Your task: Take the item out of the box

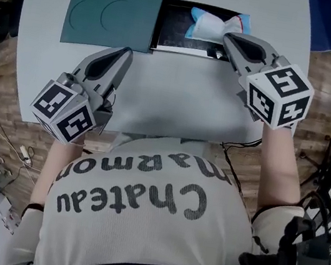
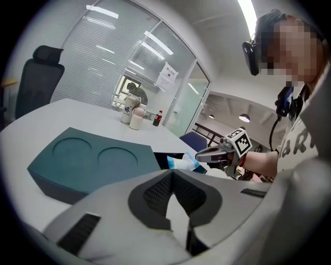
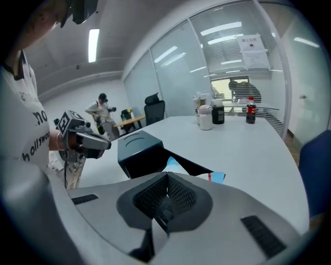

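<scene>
1. A person is standing at the near edge of a white table (image 1: pixel 177 99), holding a pair of tongs in each hand.
2. The left tongs (image 1: pixel 127 52) are hovering over bare tabletop at the near left, pointing toward the far side; their jaws are sitting closed together with nothing between them, as their own view (image 2: pixel 172 173) is showing.
3. The right tongs (image 1: pixel 227 37) are reaching toward the far right, their tip hanging at the near right corner of the box (image 1: pixel 171 25); their jaws (image 3: pixel 166 176) are also sitting closed and empty.
4. The box, a shallow black tray, is lying open on the far part of the table; its dark teal lid (image 1: pixel 110 14), with two round recesses in it, is lying just to its left, touching it.
5. The item, a blue and white packet (image 1: pixel 213 24), is lying inside the box at its right end, just beside the right tongs' tip; I cannot tell whether they are touching.
6. From the left tongs' camera, the right tongs (image 2: pixel 199 153) are showing just above the packet (image 2: pixel 183 163); a few bottles and cups (image 3: pixel 207 116) are standing far off on the table.
</scene>
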The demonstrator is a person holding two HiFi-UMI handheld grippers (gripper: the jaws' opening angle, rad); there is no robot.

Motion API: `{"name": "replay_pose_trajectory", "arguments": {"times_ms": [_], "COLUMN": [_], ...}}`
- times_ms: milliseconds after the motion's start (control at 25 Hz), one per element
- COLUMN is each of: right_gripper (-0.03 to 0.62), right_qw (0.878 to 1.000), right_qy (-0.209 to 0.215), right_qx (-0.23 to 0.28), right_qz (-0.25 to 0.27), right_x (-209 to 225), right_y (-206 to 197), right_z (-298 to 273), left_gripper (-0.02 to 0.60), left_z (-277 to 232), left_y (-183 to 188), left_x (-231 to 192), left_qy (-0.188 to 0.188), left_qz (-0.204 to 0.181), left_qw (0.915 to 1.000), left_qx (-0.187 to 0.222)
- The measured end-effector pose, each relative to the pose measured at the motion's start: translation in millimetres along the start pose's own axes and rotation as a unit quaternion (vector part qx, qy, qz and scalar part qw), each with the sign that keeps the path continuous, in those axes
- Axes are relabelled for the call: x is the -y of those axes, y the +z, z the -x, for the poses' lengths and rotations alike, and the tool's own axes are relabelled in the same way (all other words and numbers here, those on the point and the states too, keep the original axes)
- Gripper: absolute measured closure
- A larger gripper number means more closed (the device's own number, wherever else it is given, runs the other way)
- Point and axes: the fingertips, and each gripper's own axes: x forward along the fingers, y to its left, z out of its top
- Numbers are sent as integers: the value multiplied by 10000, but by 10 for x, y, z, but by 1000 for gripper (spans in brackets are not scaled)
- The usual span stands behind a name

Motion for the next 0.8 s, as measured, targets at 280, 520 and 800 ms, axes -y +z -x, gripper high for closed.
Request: {"name": "replay_pose_trajectory", "arguments": {"times_ms": [280, 520, 800], "right_gripper": [594, 525, 523], "right_qw": [9936, 9841, 9718], "right_qy": [124, 303, 145], "right_qx": [-715, -1135, -1474], "right_qz": [871, 1332, 1835], "right_x": [25, 16, 81], "right_y": [-133, -204, -253], "right_z": [-117, -222, -293], "left_gripper": [597, 597, 597], "left_z": [-4, 34, 29], "left_y": [-10, 8, -18], "left_x": [7, -37, -41], "left_qy": [114, 208, 253], "left_qz": [-114, 17, 95], "left_qw": [9999, 9996, 9994], "left_qx": [25, 169, 216]}}
